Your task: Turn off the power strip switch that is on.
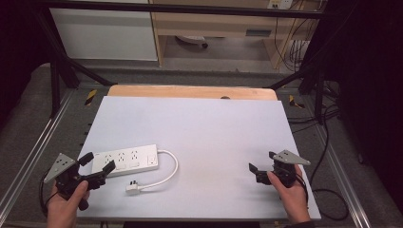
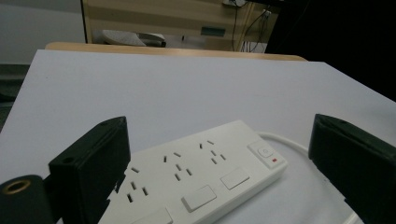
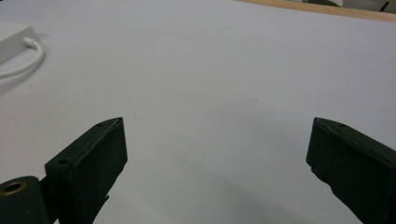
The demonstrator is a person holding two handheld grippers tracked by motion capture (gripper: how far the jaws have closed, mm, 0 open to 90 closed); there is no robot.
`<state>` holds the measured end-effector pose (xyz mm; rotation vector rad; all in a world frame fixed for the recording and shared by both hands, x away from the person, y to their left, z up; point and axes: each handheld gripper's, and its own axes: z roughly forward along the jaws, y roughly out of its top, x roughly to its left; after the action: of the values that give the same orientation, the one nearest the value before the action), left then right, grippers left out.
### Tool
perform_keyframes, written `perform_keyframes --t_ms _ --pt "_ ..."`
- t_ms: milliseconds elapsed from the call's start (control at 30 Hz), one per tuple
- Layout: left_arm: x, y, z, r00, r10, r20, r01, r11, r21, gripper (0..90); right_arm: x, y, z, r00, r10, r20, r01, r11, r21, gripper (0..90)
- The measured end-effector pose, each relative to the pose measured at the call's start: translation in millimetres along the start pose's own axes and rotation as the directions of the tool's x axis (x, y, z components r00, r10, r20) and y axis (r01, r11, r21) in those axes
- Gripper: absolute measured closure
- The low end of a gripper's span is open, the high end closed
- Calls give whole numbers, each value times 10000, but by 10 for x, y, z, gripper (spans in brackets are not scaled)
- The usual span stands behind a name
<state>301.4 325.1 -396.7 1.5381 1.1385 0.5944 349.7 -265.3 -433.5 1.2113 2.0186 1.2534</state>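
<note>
A white power strip lies at the left front of the white table top, with its cable looping right and ending in a plug. My left gripper hovers at the strip's near left end, jaws wide apart; in the left gripper view the strip lies between and just beyond the jaws, untouched. At the right front my right gripper is open over bare table; its view catches the strip's corner and cable far left.
The white table top rests on a wooden board that shows along the far edge. Metal frame rails run down both sides. Black cables lie on the floor to the right. Shelving stands behind the table.
</note>
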Motion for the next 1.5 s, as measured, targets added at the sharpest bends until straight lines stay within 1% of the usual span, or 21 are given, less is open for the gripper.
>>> perform_keyframes --t_ms 67,167,433,633,700,833,1067,1133,1267,1500 --pt "-2 4 1 10000 -5 1 5 10000 -27 56 14 10 1 9999 -75 -93 74 9999 -80 55" --pt "-6 5 5 10000 -72 63 73 10000 -34 57 30 13 -9 9998 -175 -95 174 9998 -125 54" --pt "-38 24 -3 9997 -14 226 17 9999 -138 57 33 27 -30 9999 -135 -65 133 9994 -321 55" --pt "-62 40 -4 9997 50 227 -44 9997 -236 60 40 30 -33 9999 -103 -67 100 9992 -377 51" --pt "-72 50 -5 9995 -14 330 23 9996 -278 61 44 31 -33 9999 -151 -62 149 9992 -381 49" --pt "-104 81 -8 9994 25 355 -13 9994 -353 71 54 32 -30 9997 -221 -83 218 9991 -366 48" --pt "-161 167 3 9995 212 247 -199 9983 -543 101 68 34 -25 9995 -274 -135 269 9991 -333 47" --pt "-161 195 19 9995 246 196 -234 9979 -603 106 70 34 -24 9995 -266 -143 261 9991 -331 47" --pt "-154 247 60 9993 372 -61 -375 9970 -672 118 76 41 -27 9992 -321 -236 311 9987 -408 45" --pt "-123 298 159 9987 483 -157 -492 9967 -649 122 87 43 -25 9989 -416 -199 408 9985 -373 45"
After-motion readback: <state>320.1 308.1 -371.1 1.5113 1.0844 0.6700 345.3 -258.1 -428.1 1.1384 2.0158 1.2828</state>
